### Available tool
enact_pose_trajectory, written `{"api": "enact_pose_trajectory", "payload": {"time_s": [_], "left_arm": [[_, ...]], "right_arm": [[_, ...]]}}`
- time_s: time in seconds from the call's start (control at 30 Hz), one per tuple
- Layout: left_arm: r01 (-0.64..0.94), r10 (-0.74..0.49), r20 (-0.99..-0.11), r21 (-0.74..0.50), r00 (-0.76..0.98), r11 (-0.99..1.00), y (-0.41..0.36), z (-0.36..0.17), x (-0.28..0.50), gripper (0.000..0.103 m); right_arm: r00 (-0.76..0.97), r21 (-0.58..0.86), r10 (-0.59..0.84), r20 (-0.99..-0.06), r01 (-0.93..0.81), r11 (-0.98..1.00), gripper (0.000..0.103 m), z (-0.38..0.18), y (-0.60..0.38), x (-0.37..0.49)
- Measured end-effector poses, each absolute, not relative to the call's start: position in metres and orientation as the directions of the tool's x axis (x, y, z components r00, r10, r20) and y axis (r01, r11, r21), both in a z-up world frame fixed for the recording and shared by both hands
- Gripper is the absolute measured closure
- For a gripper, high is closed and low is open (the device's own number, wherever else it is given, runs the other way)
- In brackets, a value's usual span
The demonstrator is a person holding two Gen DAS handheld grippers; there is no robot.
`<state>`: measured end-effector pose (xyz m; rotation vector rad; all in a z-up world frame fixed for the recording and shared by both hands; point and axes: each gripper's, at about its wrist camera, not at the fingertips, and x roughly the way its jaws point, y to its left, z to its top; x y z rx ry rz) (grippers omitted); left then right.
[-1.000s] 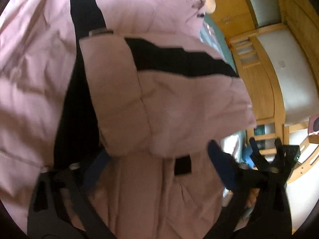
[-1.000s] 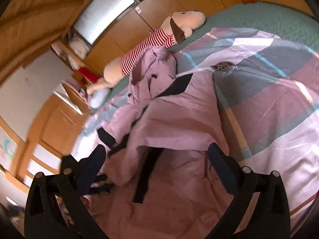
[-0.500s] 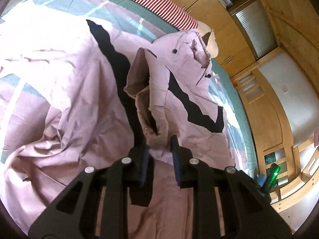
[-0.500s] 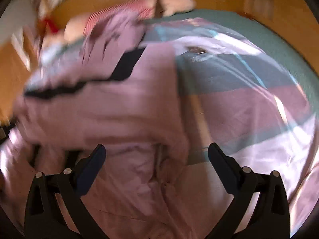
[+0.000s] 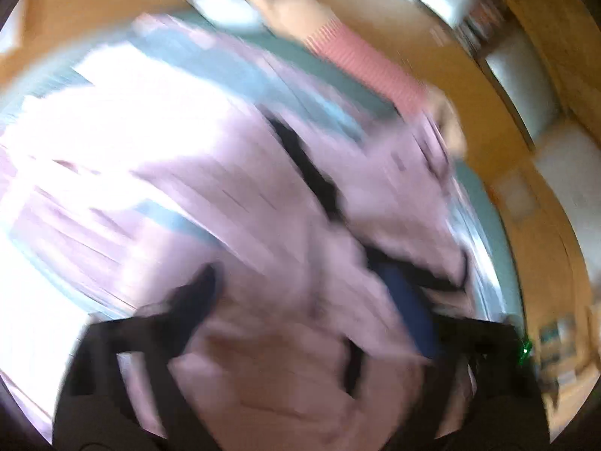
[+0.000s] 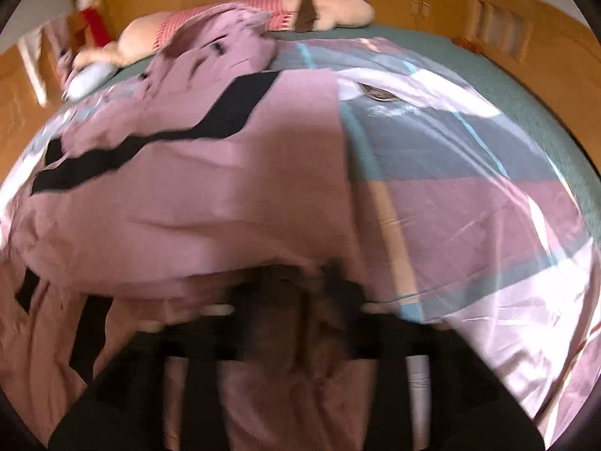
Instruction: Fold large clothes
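A large pink garment with black stripes (image 6: 210, 188) lies spread on a bed with a pink, grey and teal striped cover (image 6: 469, 173). My right gripper (image 6: 296, 293) is shut on a fold of the garment's near edge, fingers close together. In the blurred left wrist view the garment (image 5: 263, 225) fills the middle. My left gripper (image 5: 304, 293) is open, its fingers wide apart over the cloth, with nothing held.
A long plush toy in a red-striped shirt (image 6: 319, 7) lies along the far side of the bed, also in the left wrist view (image 5: 360, 60). Wooden wardrobes and panels (image 6: 499, 26) surround the bed.
My left gripper has let go of the garment fold and opened, swinging fast. My right gripper has closed on the garment's near edge.
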<state>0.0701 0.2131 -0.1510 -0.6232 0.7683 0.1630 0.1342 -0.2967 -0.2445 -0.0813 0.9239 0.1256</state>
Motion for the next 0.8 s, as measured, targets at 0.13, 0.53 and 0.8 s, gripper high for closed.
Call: {"api": "enact_pose_trajectory", "payload": {"time_s": [0.13,0.53,0.8], "left_arm": [[-0.442,-0.034,-0.676,-0.518,0.736,0.732,0.318,-0.153,0.061,0.005],[-0.631,0.012,-0.696,-0.644,0.718,0.432,0.461,-0.254,0.047,0.060],[-0.675,0.100,-0.702,-0.619,0.705,0.402,0.462,-0.254,0.040,0.041]], "right_arm": [[0.614,-0.111,0.013,-0.789,-0.163,0.980,0.019,-0.251,-0.282,0.130],[0.610,-0.104,0.029,-0.791,-0.181,0.978,0.008,-0.258,-0.280,0.136],[0.607,-0.098,0.036,-0.794,-0.186,0.978,0.006,-0.258,-0.280,0.136]]}}
